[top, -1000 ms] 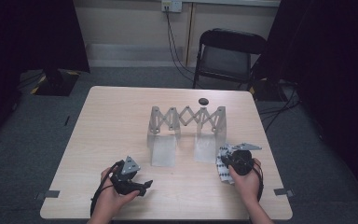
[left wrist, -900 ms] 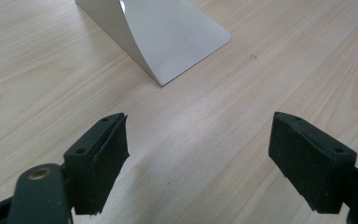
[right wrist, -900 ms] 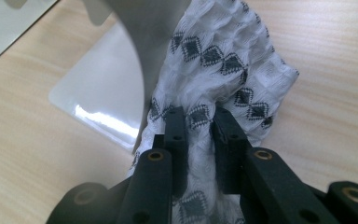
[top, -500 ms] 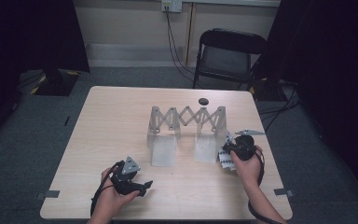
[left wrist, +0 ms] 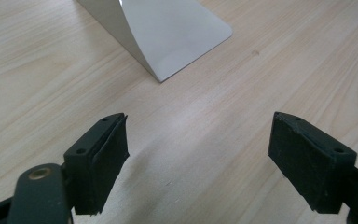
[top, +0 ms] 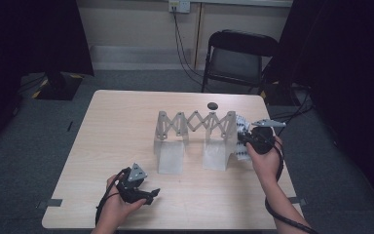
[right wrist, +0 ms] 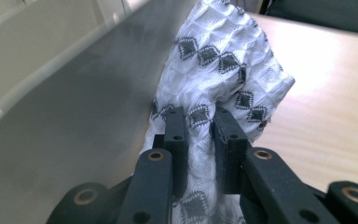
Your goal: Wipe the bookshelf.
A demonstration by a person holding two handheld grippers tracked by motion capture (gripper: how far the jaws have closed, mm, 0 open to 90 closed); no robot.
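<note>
Cloth (right wrist: 223,70) hangs lengthwise (bunched) from right gripper (right wrist: 200,123).

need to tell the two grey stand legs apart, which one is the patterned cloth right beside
The right-hand leg of the accordion rack, nearest the right gripper. The white diamond-patterned cloth pinched in that gripper hangs beside it; the left-hand leg has nothing next to it.

Waffle-textured white cloth (right wrist: 223,60) (dark diamond print), matt grey metal rack (top: 195,124), pale smooth wood-grain table (top: 117,146)
</note>
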